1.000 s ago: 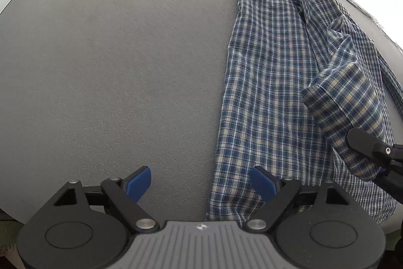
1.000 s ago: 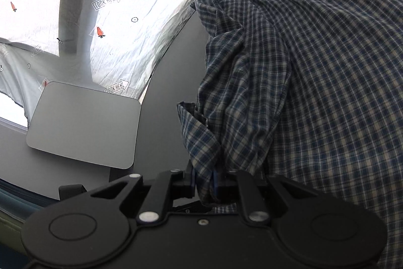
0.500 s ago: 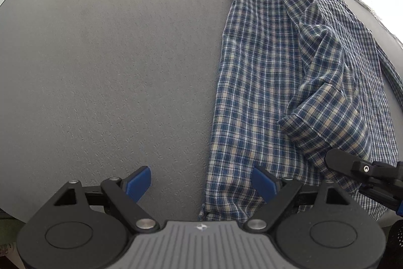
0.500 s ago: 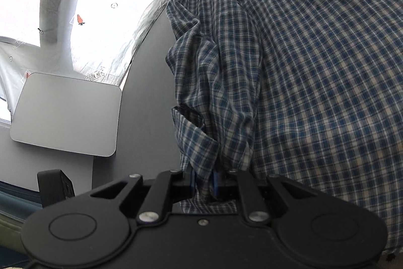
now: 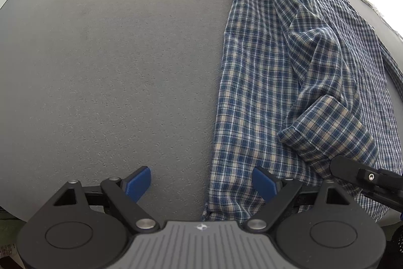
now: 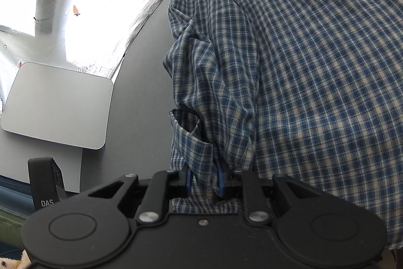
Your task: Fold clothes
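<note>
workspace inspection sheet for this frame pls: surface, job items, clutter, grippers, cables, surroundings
Surface: grey table, bare on the side away from the shirt.
Job's things: plaid shirt lying flat, one sleeve folded onto the body.
Clutter: nothing seen on the table.
Grippers: left gripper open, over the shirt's lower edge, holding nothing; right gripper jaws opening, sleeve cuff between them.
Cables: nothing seen.
Surroundings: grey rounded panel beside the table; white printed sheet beyond.

blue-and-white plaid shirt [image 5: 254, 82], grey table [image 5: 113, 54], blue-padded tongs [image 5: 201, 183]
</note>
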Available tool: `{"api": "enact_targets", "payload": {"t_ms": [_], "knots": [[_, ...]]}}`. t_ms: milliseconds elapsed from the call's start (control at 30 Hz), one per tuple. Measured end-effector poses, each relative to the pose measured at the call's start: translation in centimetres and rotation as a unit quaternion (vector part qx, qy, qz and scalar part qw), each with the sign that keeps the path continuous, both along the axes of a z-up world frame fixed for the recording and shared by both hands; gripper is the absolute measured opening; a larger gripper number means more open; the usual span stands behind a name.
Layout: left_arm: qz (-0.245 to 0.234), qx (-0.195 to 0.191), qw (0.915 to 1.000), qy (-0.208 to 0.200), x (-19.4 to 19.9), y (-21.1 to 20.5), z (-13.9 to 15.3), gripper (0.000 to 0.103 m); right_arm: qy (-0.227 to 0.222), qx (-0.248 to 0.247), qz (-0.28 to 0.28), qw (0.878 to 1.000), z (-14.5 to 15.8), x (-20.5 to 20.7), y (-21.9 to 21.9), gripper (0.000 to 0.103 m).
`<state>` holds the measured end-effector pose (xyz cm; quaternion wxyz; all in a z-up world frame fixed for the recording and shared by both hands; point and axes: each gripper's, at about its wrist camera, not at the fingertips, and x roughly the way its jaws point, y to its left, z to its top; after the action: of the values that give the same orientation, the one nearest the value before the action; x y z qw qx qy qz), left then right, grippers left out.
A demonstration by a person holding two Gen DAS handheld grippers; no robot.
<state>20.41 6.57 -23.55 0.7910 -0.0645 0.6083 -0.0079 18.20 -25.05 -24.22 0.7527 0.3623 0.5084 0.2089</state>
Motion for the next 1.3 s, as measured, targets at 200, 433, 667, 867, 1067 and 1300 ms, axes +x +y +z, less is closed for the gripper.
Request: {"api": "enact_targets", "payload": {"t_ms": [200, 433, 667, 867, 1067, 1300], "knots": [[0.011, -0.003, 0.9999, 0.002, 0.1, 0.2, -0.4, 0.088, -0.043, 0.036, -0.001, 0.998, 2.0, -0.5, -0.5, 0.038], [0.009, -0.004, 1.0000, 0.002, 0.0, 0.3, -0.7, 0.088, -0.081, 0.110, -0.031, 0.990, 2.5, -0.8, -1.4, 0.037], [0.014, 0.002, 0.9999, -0.003, -0.3, 1.1, -0.5, 0.088, -0.023, 0.013, -0.031, 0.999, 0.2, 0.6, 0.7, 0.017], [0.024, -0.002, 0.9997, -0.004, -0.5, 1.7, -0.7, 0.088, 0.024, -0.020, 0.019, 0.999, -1.9, 1.0, 2.7, 0.017], [0.003, -0.035, 0.9983, -0.046, -0.1, 0.3, 0.0, 0.088, 0.052, -0.023, 0.041, 0.997, -3.0, 0.3, 3.2, 0.015], [-0.065, -0.100, 0.9883, -0.095, -0.5, -2.8, 0.7, 0.073, 0.012, 0.008, -0.028, 1.000, -1.1, -1.8, -0.6, 0.015]]}}
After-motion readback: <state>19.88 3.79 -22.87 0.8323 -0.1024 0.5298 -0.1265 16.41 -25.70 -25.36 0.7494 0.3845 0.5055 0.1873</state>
